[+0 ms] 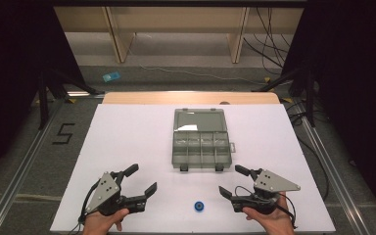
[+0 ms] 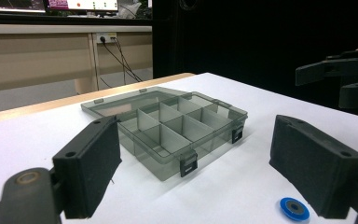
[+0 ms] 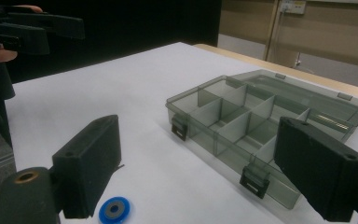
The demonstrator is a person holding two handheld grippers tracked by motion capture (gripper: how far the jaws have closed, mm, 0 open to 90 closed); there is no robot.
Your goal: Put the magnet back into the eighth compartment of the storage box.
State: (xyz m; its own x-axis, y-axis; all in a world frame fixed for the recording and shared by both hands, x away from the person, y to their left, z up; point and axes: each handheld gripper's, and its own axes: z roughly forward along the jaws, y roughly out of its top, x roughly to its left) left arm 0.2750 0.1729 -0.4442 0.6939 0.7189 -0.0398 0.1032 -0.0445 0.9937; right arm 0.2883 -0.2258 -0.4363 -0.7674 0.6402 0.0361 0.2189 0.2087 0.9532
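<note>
Apparently staged for sorting: open compartment box [image 1: 201,141] sat lid-back, latches facing the person. Blue washer-like disc [image 1: 199,206] lay loose just before the box. Left gripper [image 1: 142,180] and right gripper [image 1: 233,180] flanked the disc, jaws spread wide, both empty.

In the high view, both forearms are cut off by the bottom edge, leaving just the hands behind the left tongs [image 1: 143,180] and right tongs [image 1: 233,181]. The small light-blue item [image 1: 111,77] on the floor beyond the surface [image 1: 127,137] is too small to identify. In the right gripper view, the open compartment box [image 3: 242,116] is partly hidden behind one jaw.
</note>
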